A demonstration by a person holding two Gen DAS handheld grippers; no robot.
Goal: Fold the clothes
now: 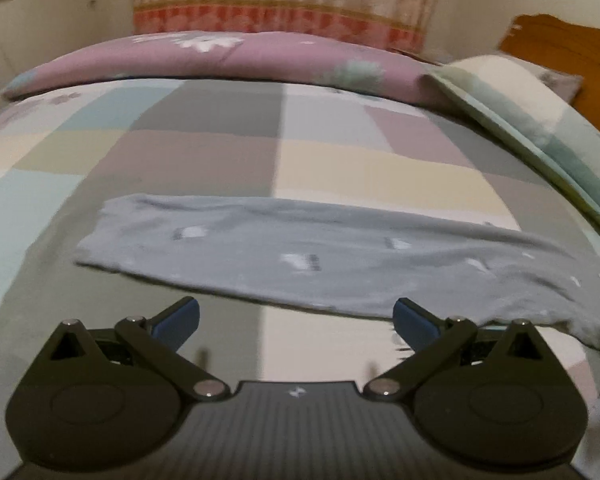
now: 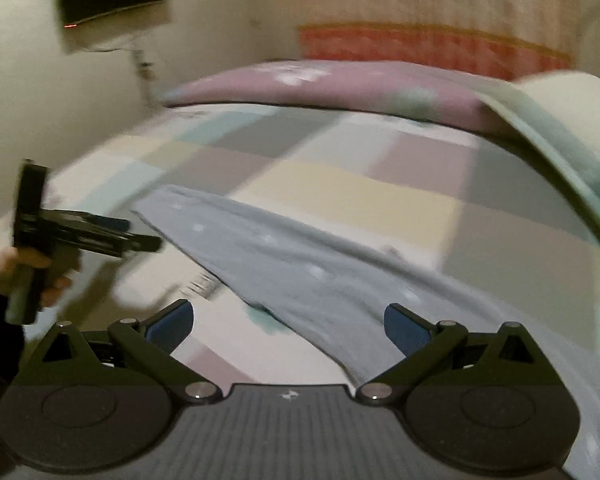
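Left gripper (image 1: 296, 322) sits nearest the lens, blue pads spread wide, holding nothing, just short of the near edge of the grey garment (image 1: 300, 256). Garment lies flat as a long strip across the checked bedspread (image 1: 340, 168), well short of the pink pillow (image 1: 220, 56). Right gripper (image 2: 288, 326) is also spread and empty, over the garment's wider end. Step looks like approach before a grab; fold probably not begun, though blur makes the layers hard to judge. Next move calls for pinching a garment edge at each end. Bedspread beyond the garment is open room; green pillow (image 1: 540, 120) crowds one end.
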